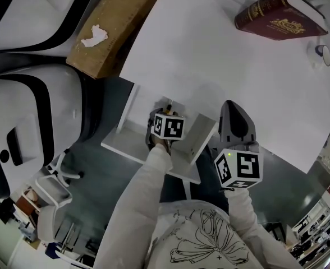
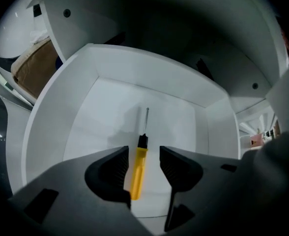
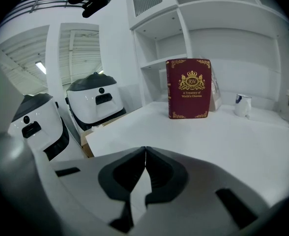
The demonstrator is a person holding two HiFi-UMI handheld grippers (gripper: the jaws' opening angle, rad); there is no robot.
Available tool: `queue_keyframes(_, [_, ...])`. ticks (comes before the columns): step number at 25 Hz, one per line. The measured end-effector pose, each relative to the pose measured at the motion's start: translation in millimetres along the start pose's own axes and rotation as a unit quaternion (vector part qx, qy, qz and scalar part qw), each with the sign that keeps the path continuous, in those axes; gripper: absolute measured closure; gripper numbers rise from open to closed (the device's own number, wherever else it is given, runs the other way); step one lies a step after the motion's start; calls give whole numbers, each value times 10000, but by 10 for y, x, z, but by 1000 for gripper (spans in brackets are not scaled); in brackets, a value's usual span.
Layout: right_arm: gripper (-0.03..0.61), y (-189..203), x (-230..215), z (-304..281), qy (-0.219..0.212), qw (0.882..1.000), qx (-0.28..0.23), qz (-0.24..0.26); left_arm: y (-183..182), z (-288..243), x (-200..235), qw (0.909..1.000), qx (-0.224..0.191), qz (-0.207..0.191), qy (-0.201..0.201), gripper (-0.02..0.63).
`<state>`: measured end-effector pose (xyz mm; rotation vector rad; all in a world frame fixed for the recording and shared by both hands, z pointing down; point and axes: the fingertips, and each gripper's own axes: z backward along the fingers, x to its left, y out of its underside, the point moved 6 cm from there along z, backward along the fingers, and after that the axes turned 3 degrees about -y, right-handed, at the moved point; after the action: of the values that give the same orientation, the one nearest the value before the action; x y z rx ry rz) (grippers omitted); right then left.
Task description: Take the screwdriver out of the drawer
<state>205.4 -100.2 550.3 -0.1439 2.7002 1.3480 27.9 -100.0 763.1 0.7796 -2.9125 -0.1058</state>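
Only the left gripper view looks into the drawer [image 2: 66,127]: a smooth white box with straight walls, pulled out from under the desk [image 1: 210,55]. The screwdriver [image 2: 138,173] lies flat on its floor, with a translucent yellow handle, a black collar and a thin metal shaft pointing away from the camera. The left hand-held gripper [image 2: 142,154] points steeply down over it, released. Its ribbed dark pads stand apart on either side of the handle with a gap on each side, so nothing is gripped.

The head view shows the drawer only as a white tray with the left marker cube over it, and the screwdriver cannot be made out there. It does show the matte white desk top and a brown cardboard box [image 1: 109,27] beside the desk.

The right gripper view shows the right hand-held gripper [image 3: 145,154] clenched, jaw tips together with nothing between them, above the desk. Beyond it a dark red hardback book [image 3: 188,87] with gold ornament stands upright, with a small white cup [image 3: 242,104] near it, white shelves [image 3: 208,14] behind, and rounded glossy white-and-black machines [image 3: 93,102] to the left
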Motion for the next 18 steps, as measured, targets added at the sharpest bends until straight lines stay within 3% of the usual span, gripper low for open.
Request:
queue_keyframes(7, [575,60,-8,-63,-20,10000,75,-41,34,-120,-13,9997,191,-140,2,423])
queue_keyframes(10, [575,69,1,-76,-28,9999,88,-38,59,-161,-4,9994,255,-205,-73,475])
queue_keyframes(18, [575,75,14,-97,-36,9999,93,-25,63,-190,32,9990,256,-286,-250,522])
